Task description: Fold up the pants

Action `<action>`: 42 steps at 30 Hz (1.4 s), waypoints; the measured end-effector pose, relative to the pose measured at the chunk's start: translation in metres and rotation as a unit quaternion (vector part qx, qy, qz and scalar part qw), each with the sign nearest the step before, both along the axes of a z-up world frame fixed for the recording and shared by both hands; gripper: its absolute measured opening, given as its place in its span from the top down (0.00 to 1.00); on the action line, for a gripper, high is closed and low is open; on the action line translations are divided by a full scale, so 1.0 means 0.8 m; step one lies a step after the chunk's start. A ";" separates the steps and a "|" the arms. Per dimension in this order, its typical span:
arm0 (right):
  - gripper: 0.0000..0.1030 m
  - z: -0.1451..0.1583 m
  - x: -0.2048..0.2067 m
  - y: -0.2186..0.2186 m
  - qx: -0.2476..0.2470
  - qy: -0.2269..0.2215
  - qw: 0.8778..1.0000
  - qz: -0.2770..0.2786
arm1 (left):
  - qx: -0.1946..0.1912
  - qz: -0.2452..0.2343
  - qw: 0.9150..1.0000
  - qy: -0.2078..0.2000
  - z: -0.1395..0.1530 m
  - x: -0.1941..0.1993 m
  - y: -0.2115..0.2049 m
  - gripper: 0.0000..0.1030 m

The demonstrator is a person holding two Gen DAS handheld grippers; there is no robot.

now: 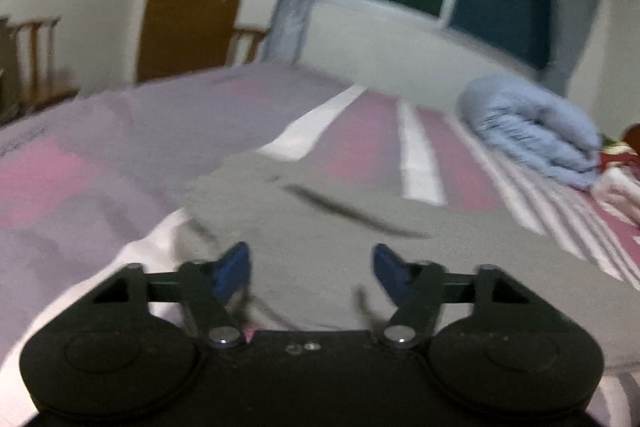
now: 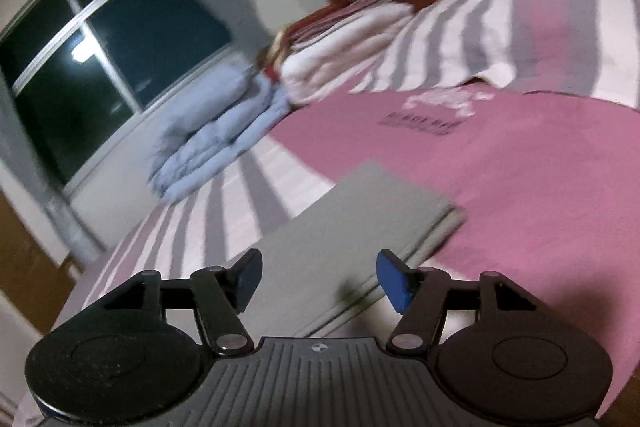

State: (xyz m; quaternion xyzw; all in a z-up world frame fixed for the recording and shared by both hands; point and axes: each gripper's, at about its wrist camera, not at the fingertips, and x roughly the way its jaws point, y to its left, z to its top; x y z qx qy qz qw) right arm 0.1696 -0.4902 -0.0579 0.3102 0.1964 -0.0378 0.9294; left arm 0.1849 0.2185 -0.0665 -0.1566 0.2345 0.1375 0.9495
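Lying flat on the bed (image 2: pixel 540 187), the grey pants (image 2: pixel 360 219) already form a layered rectangle, near both tongs. The left tongs (image 1: pixel 312 271) stand apart over the cloth with nothing between the pads; the right tongs (image 2: pixel 318 277) are likewise apart and empty, above the near edge of the stack. Soft, light and limp, the fabric will likely sag and slide apart if pinched by one layer, so a hold should take all layers at a corner or along the stacked right edge.
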 end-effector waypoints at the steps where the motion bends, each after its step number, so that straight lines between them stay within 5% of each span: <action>1: 0.38 0.000 0.008 0.008 0.006 0.001 1.000 0.005 | -0.010 0.006 1.000 0.006 -0.002 0.005 0.011 0.53; 3: 0.38 -0.002 0.012 0.022 0.012 0.004 1.000 0.006 | 0.000 0.029 0.999 0.046 -0.012 0.024 0.029 0.51; 5: 0.38 -0.004 0.017 0.030 0.018 0.013 1.000 0.009 | -0.039 0.032 0.995 0.084 -0.032 0.038 0.050 0.45; 8: 0.38 -0.009 0.026 0.038 0.024 0.032 0.999 0.011 | -0.046 0.022 0.994 0.093 -0.035 0.041 0.056 0.46; 12: 0.38 0.007 0.029 0.046 0.010 0.018 1.000 0.023 | -0.052 0.018 0.998 0.039 -0.003 0.004 0.061 0.61; 17: 0.38 0.020 0.031 0.064 -0.015 0.015 0.998 0.067 | -0.054 0.012 0.998 0.034 0.007 -0.020 0.067 0.61; 20: 0.38 0.022 0.035 0.081 -0.018 0.012 0.995 0.097 | -0.043 0.004 0.999 0.031 0.017 -0.024 0.056 0.56; 23: 0.38 0.026 0.038 0.103 -0.033 0.013 0.992 0.121 | -0.025 -0.002 0.999 0.036 0.018 -0.034 0.036 0.38; 28: 0.38 0.031 0.040 0.152 -0.063 0.006 0.982 0.178 | -0.020 -0.020 0.999 0.041 0.014 -0.042 0.027 0.37; 33: 0.37 0.049 0.053 0.208 -0.069 -0.013 0.969 0.238 | -0.077 0.004 0.996 0.037 0.010 -0.047 0.057 0.42; 42: 0.36 0.054 0.108 0.307 -0.082 -0.011 0.947 0.310 | -0.073 -0.008 0.997 0.034 0.015 -0.015 0.081 0.44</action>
